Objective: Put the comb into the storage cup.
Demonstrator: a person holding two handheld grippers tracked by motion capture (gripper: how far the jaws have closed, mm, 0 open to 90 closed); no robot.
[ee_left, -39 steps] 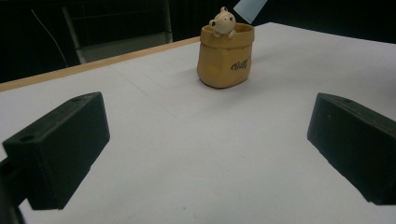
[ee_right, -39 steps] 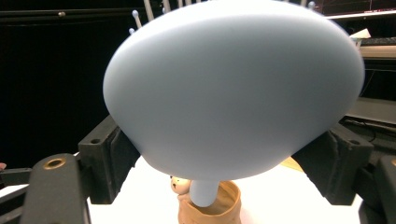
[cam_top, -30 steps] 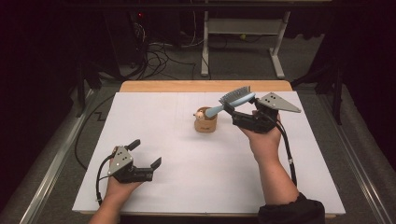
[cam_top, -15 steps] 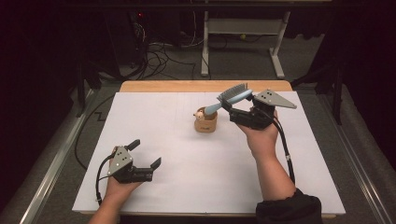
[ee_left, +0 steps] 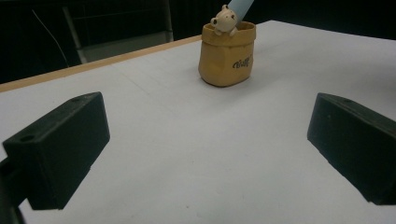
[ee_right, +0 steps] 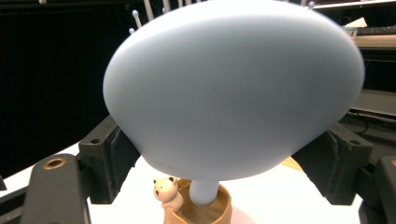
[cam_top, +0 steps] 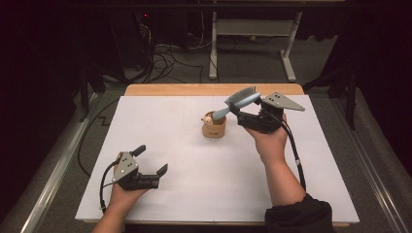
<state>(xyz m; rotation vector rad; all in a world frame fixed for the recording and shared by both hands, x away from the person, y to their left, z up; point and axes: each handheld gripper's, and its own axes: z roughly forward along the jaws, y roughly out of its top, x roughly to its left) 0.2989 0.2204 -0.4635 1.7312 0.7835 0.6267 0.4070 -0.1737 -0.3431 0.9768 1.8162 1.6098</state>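
Brush handle entering the bear cup: tipping is the risk.
High view: right gripper [cam_top: 245, 110], clamped on the hairbrush [cam_top: 240, 99], angles its handle into the cup [cam_top: 214, 127]; a sideways push could topple it. Left gripper view: jaws wide, empty, well short of the cup. Right gripper view: brush head [ee_right: 233, 88] pinched above the cup.

Pale blue hairbrush [cam_top: 241, 101] tilted, handle down in tan bear-trimmed cup [cam_top: 214, 127] (upright, mid-table).

Left gripper [cam_top: 149, 160] — black two-jaw unit, jaws spread wide, resting low near the table edge. Right gripper [cam_top: 241, 113] — raised, jaws clamped, forearm extended forward.
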